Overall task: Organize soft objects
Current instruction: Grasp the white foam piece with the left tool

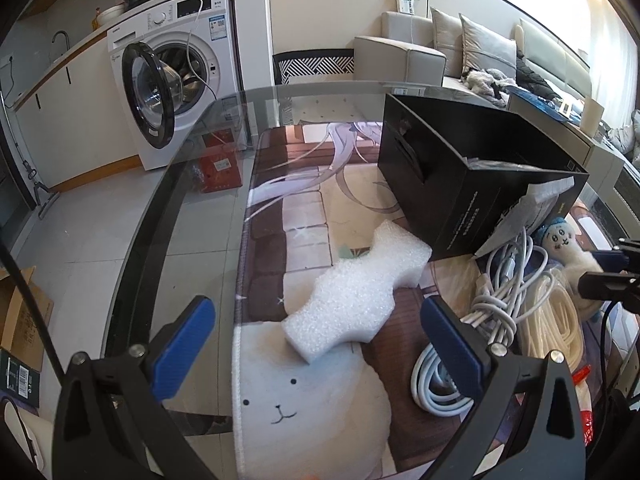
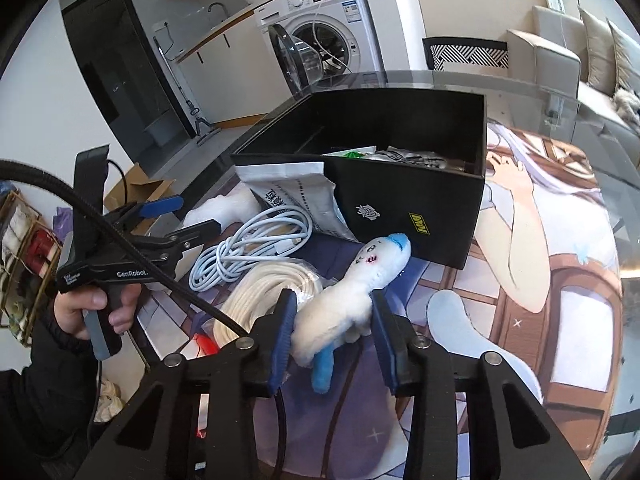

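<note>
A white plush toy (image 2: 372,268) with a blue top and a blue foot lies in front of the black box (image 2: 400,204). My right gripper (image 2: 333,300) is shut on its body, one blue pad pressing each side. The toy's face (image 1: 560,240) also shows in the left wrist view, with my right gripper (image 1: 612,276) beside it. A wavy white foam piece (image 1: 360,280) lies flat on the printed mat (image 1: 304,208). My left gripper (image 1: 316,312) stands open just short of it, fingers wide apart and holding nothing. From the right wrist view my left gripper (image 2: 188,216) is held by a hand.
The open black box (image 1: 460,184) holds a few items. Beside it lie a coiled white cable (image 2: 256,240), a cream hose coil (image 2: 264,292) and a printed white packet (image 2: 296,196). The glass table edge (image 1: 160,220) curves at left; a washing machine (image 1: 176,72) stands beyond.
</note>
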Tool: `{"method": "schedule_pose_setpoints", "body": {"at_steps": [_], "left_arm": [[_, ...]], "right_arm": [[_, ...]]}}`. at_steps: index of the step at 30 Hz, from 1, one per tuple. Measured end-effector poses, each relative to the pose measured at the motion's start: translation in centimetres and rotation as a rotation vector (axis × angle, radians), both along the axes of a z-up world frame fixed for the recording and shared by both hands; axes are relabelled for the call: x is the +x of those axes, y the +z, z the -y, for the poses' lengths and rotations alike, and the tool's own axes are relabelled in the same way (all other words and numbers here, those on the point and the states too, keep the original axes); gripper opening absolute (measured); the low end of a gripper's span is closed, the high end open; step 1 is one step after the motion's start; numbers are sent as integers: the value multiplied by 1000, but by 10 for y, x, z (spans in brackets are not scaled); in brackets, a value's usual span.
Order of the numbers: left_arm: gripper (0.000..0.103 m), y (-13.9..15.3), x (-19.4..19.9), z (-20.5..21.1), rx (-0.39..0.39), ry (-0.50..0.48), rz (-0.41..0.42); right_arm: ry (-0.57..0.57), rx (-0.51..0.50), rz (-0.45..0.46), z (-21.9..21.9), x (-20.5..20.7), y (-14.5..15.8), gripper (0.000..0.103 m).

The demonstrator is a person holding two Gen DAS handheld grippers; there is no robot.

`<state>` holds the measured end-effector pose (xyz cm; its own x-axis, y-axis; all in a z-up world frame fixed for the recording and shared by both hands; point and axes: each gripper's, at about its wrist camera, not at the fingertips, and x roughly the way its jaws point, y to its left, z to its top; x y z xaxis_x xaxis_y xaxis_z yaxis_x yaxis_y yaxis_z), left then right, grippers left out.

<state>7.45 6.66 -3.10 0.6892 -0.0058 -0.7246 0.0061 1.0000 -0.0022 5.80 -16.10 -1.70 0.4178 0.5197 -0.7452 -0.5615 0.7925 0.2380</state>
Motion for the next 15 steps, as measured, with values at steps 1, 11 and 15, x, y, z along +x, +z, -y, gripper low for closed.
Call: {"method": "schedule_pose_setpoints", "body": {"at_steps": [1,11,15], "left_arm": [[102,-1,1,1,1,-5,-8],[64,-6,4,1,-29,-28,-23],[49,-5,1,4,-40,-63,-5]], "right_arm": [[4,-1,8,0,-1,2,36],[13,2,63,4,-9,22,35],[11,4,68,6,-9,24,35]]}}
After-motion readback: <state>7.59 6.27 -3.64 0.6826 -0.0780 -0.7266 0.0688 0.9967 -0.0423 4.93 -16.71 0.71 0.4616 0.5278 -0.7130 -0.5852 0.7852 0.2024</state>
